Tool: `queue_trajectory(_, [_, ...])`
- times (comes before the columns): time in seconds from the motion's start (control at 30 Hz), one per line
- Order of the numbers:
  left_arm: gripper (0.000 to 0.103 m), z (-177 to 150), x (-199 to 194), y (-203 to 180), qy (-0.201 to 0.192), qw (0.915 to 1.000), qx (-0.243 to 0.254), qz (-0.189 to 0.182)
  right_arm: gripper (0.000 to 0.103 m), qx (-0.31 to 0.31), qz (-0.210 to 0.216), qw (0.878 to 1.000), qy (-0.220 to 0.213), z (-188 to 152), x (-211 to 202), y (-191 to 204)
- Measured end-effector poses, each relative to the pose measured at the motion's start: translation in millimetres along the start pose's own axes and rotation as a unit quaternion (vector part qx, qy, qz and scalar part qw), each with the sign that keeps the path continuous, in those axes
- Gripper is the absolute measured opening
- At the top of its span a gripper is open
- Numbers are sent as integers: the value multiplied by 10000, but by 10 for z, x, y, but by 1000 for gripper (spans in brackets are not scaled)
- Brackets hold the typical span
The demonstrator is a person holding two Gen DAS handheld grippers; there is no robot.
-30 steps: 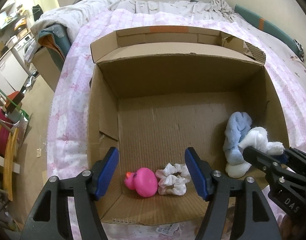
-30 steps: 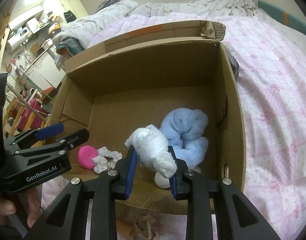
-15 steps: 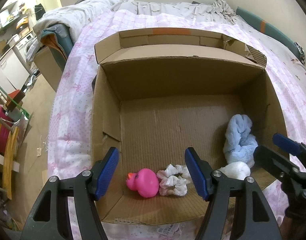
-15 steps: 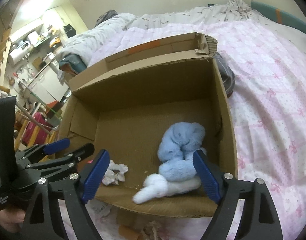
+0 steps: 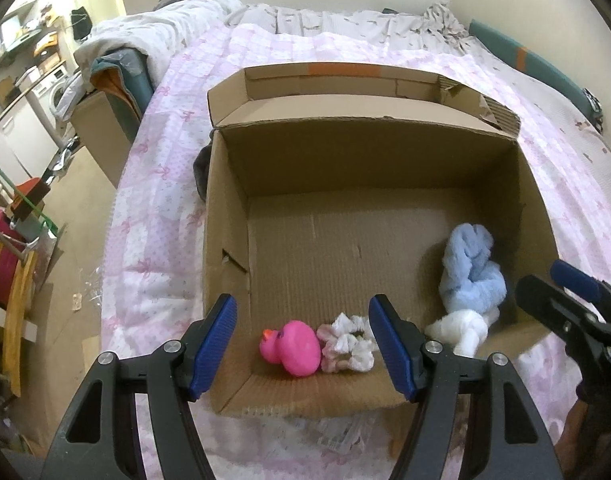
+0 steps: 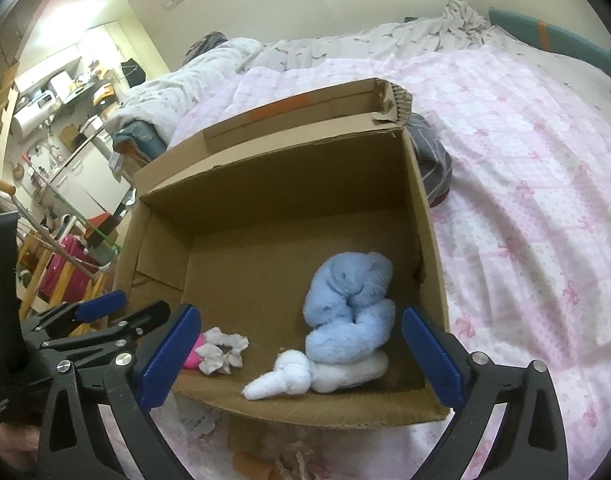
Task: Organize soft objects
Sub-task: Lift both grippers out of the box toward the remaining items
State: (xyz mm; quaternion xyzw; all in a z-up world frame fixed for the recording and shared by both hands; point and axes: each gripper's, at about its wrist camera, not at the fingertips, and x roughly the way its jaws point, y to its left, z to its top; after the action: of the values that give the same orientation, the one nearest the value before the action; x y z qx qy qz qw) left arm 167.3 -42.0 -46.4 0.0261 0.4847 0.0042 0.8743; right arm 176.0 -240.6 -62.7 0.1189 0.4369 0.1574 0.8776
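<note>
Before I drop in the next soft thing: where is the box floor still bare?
The cardboard box floor is bare from the back wall forward, and left of the blue plush. The near edge is crowded: pink duck, white scrunchie, white plush.

A brown cardboard box (image 5: 225, 216) holds a pink duck (image 5: 293, 347), a white scrunchie (image 5: 347, 345), a pale blue plush (image 6: 347, 308) and a white sock (image 6: 289, 376). The bedspread (image 6: 525, 184) is pink-and-white checked with bows.
</note>
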Motion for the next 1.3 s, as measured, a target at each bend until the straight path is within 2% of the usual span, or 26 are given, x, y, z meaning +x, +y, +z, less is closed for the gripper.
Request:
queue_trajectory(0.2, [66,-66,-174,23,-158,9998,100,46,103,-49,-93,9999,-25,-62,-142,3])
queue_trajectory(0.57, [66,-294,-412,198,-211,9996,-175,101,103,19,-130,9999,74,-283,-333,34])
queue_trajectory(1.3, [66,-816,-620,405,71,9983,-575,-23,103,64,-184,9997,132,-708,-699,240])
